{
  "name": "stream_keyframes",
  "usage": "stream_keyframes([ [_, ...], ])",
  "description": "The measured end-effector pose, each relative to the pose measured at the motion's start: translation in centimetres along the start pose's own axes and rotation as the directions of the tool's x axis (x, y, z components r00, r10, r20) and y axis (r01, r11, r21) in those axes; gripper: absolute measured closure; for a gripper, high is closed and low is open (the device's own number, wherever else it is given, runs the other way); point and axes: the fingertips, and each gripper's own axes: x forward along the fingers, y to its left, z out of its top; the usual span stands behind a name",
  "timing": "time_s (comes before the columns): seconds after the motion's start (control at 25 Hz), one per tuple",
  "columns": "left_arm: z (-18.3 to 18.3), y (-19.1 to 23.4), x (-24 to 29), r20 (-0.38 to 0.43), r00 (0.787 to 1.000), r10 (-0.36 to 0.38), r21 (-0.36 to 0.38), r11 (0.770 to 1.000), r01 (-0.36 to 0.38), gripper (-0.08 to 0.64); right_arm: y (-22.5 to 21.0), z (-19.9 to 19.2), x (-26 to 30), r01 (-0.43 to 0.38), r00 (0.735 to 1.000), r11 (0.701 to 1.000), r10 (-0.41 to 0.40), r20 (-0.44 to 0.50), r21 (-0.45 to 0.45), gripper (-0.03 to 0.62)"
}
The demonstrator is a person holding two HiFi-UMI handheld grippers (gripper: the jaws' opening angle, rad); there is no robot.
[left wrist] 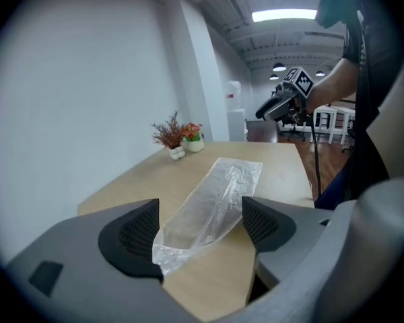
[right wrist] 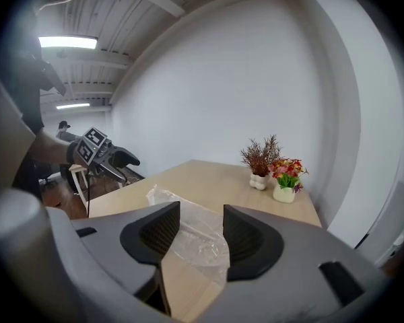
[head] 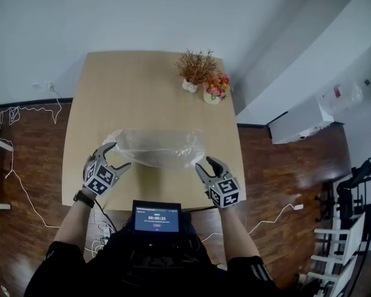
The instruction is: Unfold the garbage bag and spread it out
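A clear plastic garbage bag (head: 156,147) lies flat and crumpled across the wooden table (head: 142,85), stretched left to right. My left gripper (head: 114,155) hovers open just off the bag's left end; that end (left wrist: 188,227) shows between its spread jaws. My right gripper (head: 205,166) is open near the bag's right end, and the bag (right wrist: 196,234) lies on the table beyond its jaws. Neither gripper holds anything. Each gripper shows in the other's view, the right gripper (left wrist: 273,108) and the left gripper (right wrist: 118,160), both lifted above the table.
Two small potted plants (head: 204,79) stand at the table's far right corner. A small screen (head: 156,218) sits at my chest by the near edge. White cables (head: 18,113) trail over the dark floor to the left. A white box (head: 300,119) sits on the right.
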Motion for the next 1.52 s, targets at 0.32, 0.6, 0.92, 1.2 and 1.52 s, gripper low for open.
stream_keyframes([
  [0.32,1.4,-5.7,-2.6,0.085,0.996,0.003,-0.065,0.998,0.003,0.168,1.6,1.9,-4.9,-0.006,0.995,1.000,0.008,0.104,-0.024,0.364],
  [0.6,5.5,-10.7,-6.9,0.167,0.984,0.065,-0.084,0.995,-0.051,0.169,3.9,2.7,-10.6,-0.075,0.971,0.997,0.076,0.228,-0.013,0.365],
  [0.92,7.3,-20.9,-11.3,0.215,0.972,0.089,-0.139,0.988,-0.060,0.169,7.3,0.5,-18.7,-0.150,0.954,0.989,0.144,0.265,0.003,0.365],
  [1.2,6.6,-25.3,-14.6,0.232,0.970,0.075,-0.169,0.985,-0.035,0.171,10.0,-1.2,-22.1,-0.168,0.957,0.986,0.159,0.245,0.015,0.368],
  [1.52,5.4,-27.2,-16.6,0.256,0.966,0.031,-0.161,0.987,0.011,0.181,13.6,-1.0,-23.2,-0.172,0.953,0.984,0.154,0.262,0.049,0.368],
])
